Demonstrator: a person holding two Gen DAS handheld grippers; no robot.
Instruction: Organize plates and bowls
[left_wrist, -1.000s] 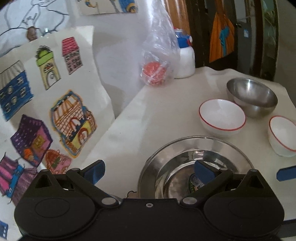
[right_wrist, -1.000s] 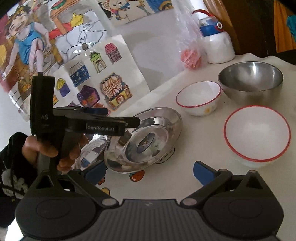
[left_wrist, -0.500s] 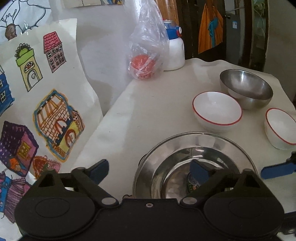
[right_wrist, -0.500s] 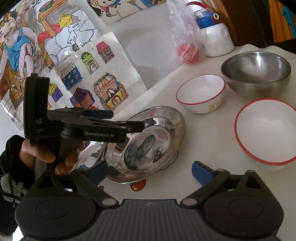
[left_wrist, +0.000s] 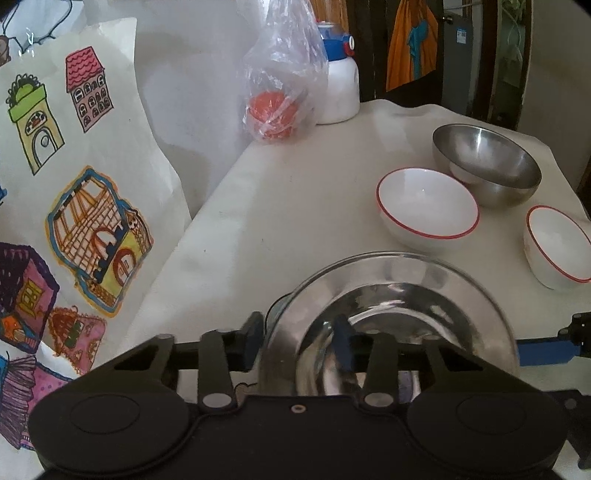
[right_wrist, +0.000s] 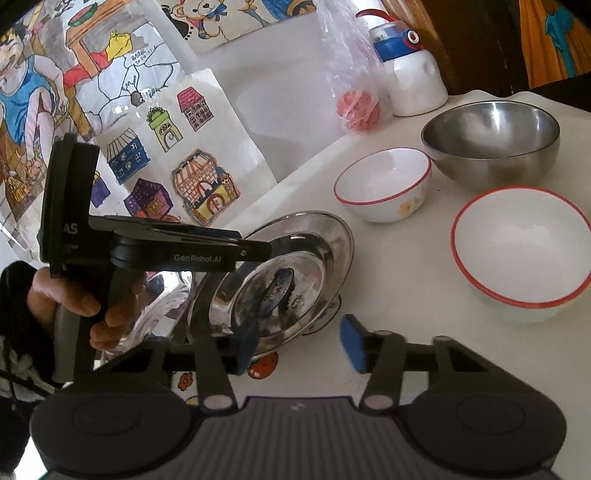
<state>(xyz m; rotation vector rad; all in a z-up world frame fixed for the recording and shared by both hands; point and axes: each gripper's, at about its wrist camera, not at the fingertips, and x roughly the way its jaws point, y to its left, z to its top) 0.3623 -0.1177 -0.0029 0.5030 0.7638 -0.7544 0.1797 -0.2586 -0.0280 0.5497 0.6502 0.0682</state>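
My left gripper (left_wrist: 298, 341) is shut on the near rim of a steel plate (left_wrist: 406, 295), one finger outside the rim and one inside. In the right wrist view a hand holds that gripper (right_wrist: 258, 251), and the plate (right_wrist: 314, 251) hangs tilted above the table. A second steel plate (right_wrist: 162, 299) lies under the hand. My right gripper (right_wrist: 299, 343) is open, half closed, with only tabletop between its fingers. Its left finger overlaps the tilted plate's lower edge. Farther right stand two white red-rimmed bowls (right_wrist: 382, 181) (right_wrist: 521, 243) and a steel bowl (right_wrist: 491, 136).
A plastic bag with something red inside (left_wrist: 273, 110) and a white bottle with a blue cap (left_wrist: 340, 92) stand at the back by the wall. A sheet of house drawings (left_wrist: 74, 166) leans on the left. The white table (left_wrist: 295, 206) ends just beyond the bowls on the right.
My left gripper's fingers have closed from wide apart onto the steel plate's rim, and the plate is more tilted. My right gripper's fingers have come about halfway together.
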